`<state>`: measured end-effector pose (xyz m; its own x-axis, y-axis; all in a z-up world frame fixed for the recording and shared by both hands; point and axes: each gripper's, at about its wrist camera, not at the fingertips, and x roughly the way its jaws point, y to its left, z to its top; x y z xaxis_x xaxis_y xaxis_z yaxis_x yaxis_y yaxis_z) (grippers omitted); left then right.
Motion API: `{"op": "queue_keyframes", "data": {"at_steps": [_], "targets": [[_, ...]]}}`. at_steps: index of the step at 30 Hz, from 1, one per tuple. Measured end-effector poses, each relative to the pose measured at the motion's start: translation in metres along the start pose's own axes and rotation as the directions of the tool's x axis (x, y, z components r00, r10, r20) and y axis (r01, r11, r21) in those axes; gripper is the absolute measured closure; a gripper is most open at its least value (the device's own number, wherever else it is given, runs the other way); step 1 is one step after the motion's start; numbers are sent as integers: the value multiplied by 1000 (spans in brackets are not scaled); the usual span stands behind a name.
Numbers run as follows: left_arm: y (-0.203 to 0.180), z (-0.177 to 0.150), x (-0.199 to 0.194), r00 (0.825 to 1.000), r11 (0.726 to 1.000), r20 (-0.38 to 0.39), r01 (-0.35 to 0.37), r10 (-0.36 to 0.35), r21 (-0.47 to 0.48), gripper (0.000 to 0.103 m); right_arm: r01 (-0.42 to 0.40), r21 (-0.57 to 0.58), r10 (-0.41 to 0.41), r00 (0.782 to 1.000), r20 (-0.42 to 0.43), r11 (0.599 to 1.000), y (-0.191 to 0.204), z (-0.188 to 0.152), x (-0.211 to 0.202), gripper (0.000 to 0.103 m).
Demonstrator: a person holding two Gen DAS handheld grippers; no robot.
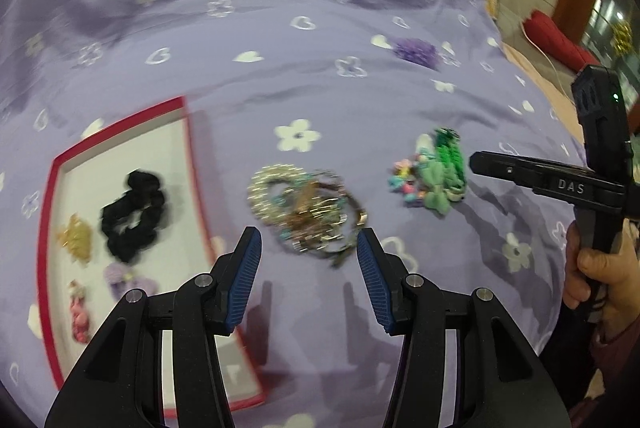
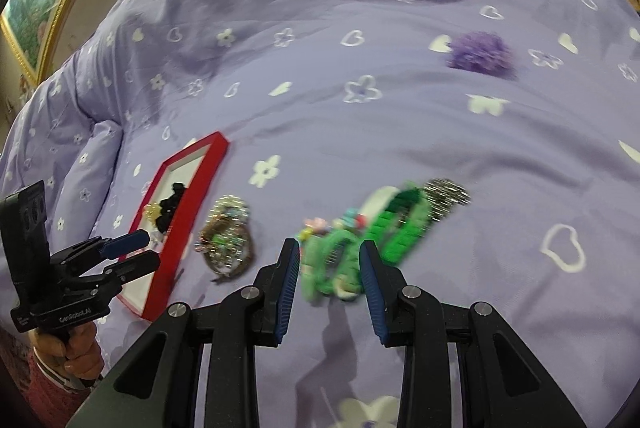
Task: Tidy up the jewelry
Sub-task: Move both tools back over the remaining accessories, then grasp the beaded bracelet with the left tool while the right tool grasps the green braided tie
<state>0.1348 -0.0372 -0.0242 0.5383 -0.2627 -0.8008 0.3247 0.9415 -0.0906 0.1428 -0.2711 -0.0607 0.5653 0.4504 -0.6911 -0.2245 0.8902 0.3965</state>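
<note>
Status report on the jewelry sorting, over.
Left gripper open, empty. Right gripper open, empty. Bracelet pile, green clips still outside red tray. Nothing blocking.

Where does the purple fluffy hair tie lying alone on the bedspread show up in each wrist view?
Left wrist view: the purple fluffy hair tie sits upper right of centre, beyond the green pile.
Right wrist view: it sits upper right, far past the tongs, beyond the same green pile.
Shared landmark: the red-rimmed tray, at the left in both views.
</note>
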Motion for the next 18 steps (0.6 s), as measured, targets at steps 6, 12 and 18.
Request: {"op": "queue_keyframes", "data": {"at_steps": [6, 12, 18], "targets": [[-17, 12, 23, 999, 999, -34, 24, -22, 44, 58, 11, 30, -11, 1000, -4, 999, -17, -2, 0, 69], [-20, 16, 46, 996, 998, -78, 38, -34, 54, 72, 9, 38, -9, 1000, -7, 999, -22, -1, 3, 69], [-18, 17, 64, 992, 997, -114, 60, -54, 53, 78, 12, 50, -12, 1000, -11, 999, -28, 0, 8, 69]]}}
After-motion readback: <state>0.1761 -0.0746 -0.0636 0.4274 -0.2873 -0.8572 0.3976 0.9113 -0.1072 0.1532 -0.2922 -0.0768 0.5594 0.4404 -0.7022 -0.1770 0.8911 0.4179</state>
